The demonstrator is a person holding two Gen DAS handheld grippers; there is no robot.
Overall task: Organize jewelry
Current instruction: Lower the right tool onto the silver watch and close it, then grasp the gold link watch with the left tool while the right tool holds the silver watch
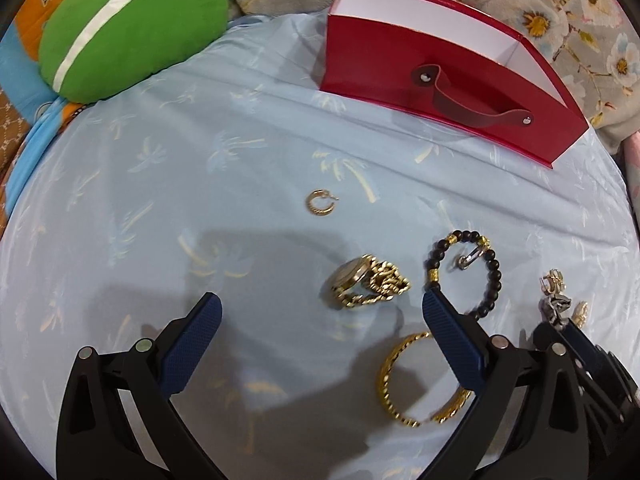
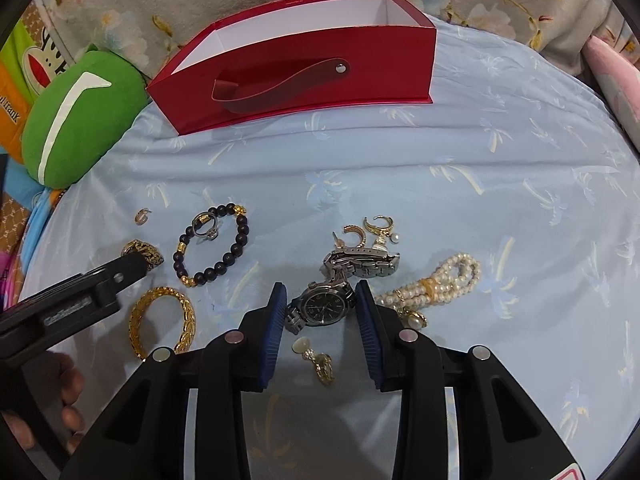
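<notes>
Jewelry lies on a pale blue sheet (image 1: 240,184). My left gripper (image 1: 320,312) is open above a gold watch (image 1: 366,282), with a gold bangle (image 1: 416,380) and a black bead bracelet (image 1: 494,276) by its right finger. A gold hoop earring (image 1: 320,202) lies farther out. My right gripper (image 2: 320,300) stands part open, its jaws either side of a silver watch (image 2: 324,306); whether the pads touch it is unclear. A pearl bracelet (image 2: 440,280), gold earrings (image 2: 376,228) and a small earring (image 2: 316,358) lie near it. The red open box (image 2: 304,68) stands behind.
A green cushion (image 1: 132,28) lies at the far left by the sheet's edge. Floral fabric (image 1: 560,8) rises behind the box. The left gripper's body (image 2: 68,304) reaches in from the left of the right wrist view, over the gold bangle (image 2: 160,320).
</notes>
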